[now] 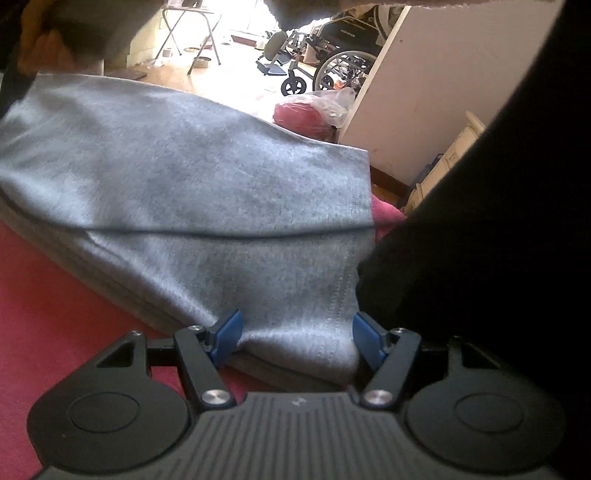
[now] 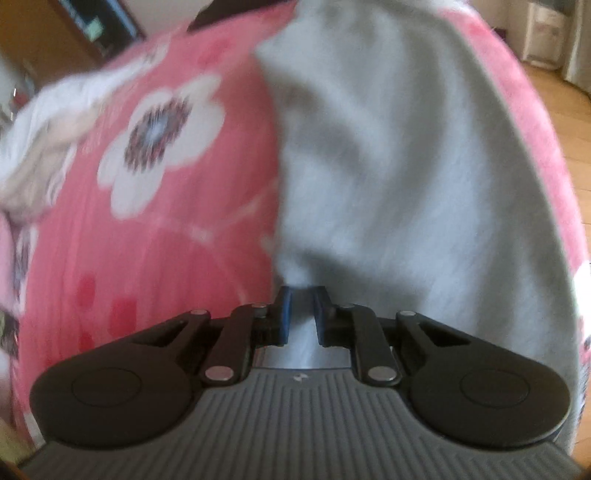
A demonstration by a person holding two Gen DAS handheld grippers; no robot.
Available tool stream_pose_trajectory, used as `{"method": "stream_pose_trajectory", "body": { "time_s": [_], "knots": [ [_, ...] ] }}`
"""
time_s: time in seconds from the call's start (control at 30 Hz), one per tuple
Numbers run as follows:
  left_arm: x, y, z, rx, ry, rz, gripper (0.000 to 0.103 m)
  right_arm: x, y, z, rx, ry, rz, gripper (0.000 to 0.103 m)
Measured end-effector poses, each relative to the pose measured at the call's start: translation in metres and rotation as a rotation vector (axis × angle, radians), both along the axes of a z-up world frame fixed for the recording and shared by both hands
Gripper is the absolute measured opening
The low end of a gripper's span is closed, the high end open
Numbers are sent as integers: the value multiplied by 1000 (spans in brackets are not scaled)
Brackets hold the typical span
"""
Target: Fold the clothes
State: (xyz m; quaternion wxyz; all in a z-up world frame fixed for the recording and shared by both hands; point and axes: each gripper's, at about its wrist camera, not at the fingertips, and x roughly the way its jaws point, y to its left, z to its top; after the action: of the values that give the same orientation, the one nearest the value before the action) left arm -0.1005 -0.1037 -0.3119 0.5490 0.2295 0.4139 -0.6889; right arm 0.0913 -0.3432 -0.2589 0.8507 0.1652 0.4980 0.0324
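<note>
A grey knit garment [image 1: 192, 177] lies folded in layers on the red bed cover [image 1: 55, 314]. My left gripper [image 1: 295, 332] is low over its near corner. Its blue pads [image 1: 229, 330] press on either side of a thick folded bulge of the cloth, with the jaws held wide. In the right wrist view the same pale grey garment [image 2: 406, 166] stretches away over the pink flowered cover [image 2: 166, 221]. My right gripper [image 2: 303, 306] is shut on a narrow pinched ridge of its near edge. The view is blurred by motion.
A dark sleeve [image 1: 498, 221] fills the right side of the left wrist view. Beyond the bed stand a wheelchair [image 1: 332, 62], a folding table [image 1: 192, 33] and a plastic bag [image 1: 332, 103]. A crumpled white cloth [image 2: 44, 122] lies at the left of the bed. Wooden floor [image 2: 569, 129] shows on the right.
</note>
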Motion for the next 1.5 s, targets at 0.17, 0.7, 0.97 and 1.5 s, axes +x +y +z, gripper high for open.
{"method": "stream_pose_trajectory", "body": {
  "time_s": [0.17, 0.7, 0.97, 1.5],
  "knots": [
    [5, 0, -1, 3, 32, 0, 67, -19, -9, 11, 99, 126, 125, 14],
    [10, 0, -4, -10, 56, -25, 67, -81, -56, 26, 16, 253, 85, 15],
    [1, 1, -2, -23, 3, -61, 67, -90, -94, 6, 39, 114, -188, 15],
    [2, 0, -2, -21, 23, -55, 67, -20, -101, 26, -77, -44, -152, 17]
  ]
}}
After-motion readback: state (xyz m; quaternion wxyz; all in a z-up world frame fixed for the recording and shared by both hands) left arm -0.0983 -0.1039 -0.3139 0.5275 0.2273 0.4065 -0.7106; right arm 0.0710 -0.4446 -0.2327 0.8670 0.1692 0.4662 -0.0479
